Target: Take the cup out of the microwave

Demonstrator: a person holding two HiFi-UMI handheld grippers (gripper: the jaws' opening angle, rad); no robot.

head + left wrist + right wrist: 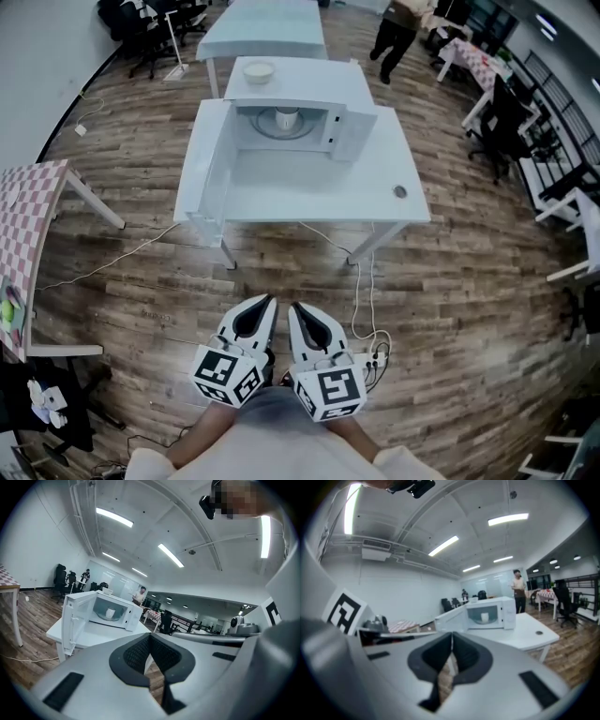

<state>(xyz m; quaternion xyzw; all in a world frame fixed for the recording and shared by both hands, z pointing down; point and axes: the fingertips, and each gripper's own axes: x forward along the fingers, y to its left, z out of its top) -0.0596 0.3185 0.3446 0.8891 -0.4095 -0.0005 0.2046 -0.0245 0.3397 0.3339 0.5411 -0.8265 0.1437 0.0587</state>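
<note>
The cup point(287, 118) is seen upright inside the microwave point(352, 131), on the turntable, about the middle of the cavity. The door point(208, 164) is swung fully open to the left, and a bowl point(258, 71) is set on the microwave's top. The microwave is placed at the far edge of a white table point(375, 192), in which a small round hole point(400, 191) is cut near the right edge. Both grippers are held side by side close to the person, over the wooden floor point(141, 281) and well apart from the table. The left gripper point(271, 300) is closed, its pads met at the tips with nothing between them; the right gripper point(292, 307) is likewise closed and empty. Both are pointed towards the microwave, and in each gripper view the cup is seen far beyond the jaws. A white cable point(361, 281) is run from the table down to a power strip point(378, 356) on the floor, just right of the right gripper. A checked table point(33, 206) is seen at the left, and a person point(398, 33) at the far right
</note>
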